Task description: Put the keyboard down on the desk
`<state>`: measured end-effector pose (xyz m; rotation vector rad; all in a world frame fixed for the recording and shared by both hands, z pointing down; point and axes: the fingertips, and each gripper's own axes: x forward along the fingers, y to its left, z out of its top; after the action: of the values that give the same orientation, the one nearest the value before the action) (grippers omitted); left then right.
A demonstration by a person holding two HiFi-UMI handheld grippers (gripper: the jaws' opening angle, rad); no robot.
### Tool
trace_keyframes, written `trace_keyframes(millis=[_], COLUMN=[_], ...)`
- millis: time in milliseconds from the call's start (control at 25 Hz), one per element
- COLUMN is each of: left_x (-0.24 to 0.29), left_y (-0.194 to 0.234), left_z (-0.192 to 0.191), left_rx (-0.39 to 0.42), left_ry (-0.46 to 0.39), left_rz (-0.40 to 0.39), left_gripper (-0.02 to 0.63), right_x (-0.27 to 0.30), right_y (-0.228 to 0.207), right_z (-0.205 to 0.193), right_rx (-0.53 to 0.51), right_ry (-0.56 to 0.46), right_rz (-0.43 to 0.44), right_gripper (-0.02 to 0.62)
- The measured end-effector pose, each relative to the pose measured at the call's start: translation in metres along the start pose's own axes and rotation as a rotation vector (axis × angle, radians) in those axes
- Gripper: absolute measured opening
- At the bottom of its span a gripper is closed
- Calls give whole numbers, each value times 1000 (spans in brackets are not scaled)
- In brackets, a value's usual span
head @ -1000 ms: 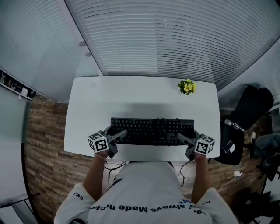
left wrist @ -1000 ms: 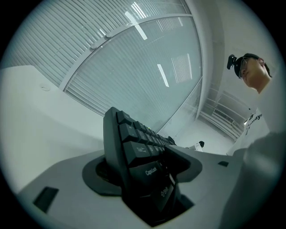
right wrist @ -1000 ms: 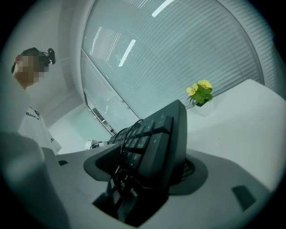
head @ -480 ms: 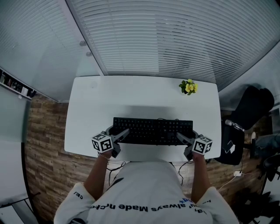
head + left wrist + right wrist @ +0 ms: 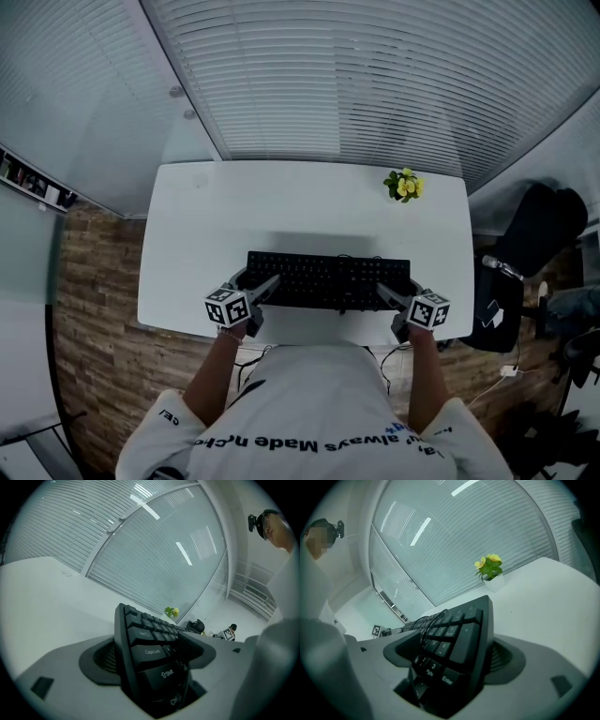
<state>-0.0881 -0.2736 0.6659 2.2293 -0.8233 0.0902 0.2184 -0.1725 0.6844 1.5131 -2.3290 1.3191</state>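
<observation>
A black keyboard (image 5: 328, 279) lies flat on the white desk (image 5: 281, 206), near its front edge. My left gripper (image 5: 258, 283) straddles the keyboard's left end, and in the left gripper view the Caps Lock and Shift keys (image 5: 150, 660) sit between the jaws. My right gripper (image 5: 394, 292) straddles the right end, with the number pad (image 5: 457, 644) between its jaws. Both pairs of jaws are opening, and small gaps show between the pads and the keyboard. A thin black cable (image 5: 429, 625) loops over the keys.
A small pot of yellow flowers (image 5: 402, 186) stands at the desk's far right corner. Window blinds (image 5: 356, 84) run behind the desk. A black chair (image 5: 530, 244) stands to the right on the wood floor, and cables (image 5: 246, 358) hang below the front edge.
The keyboard has sunk a little and looks smaller. Both grippers drew slightly inward and toward me, staying at its two ends.
</observation>
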Motion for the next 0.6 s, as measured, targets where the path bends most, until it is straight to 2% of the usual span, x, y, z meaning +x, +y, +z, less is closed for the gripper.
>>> trace_keyframes(millis=[360, 600], left_x=[4, 5], left_y=[12, 18], left_z=[-15, -23], left_rx=[4, 13], left_ry=[8, 18], left_rz=[59, 104], left_gripper=[385, 391], right_x=[6, 13], right_y=[-13, -29], right_z=[-3, -20], right_rx=[-19, 1], right_ry=[7, 41], right_rz=[-64, -89], right_gripper=[441, 451])
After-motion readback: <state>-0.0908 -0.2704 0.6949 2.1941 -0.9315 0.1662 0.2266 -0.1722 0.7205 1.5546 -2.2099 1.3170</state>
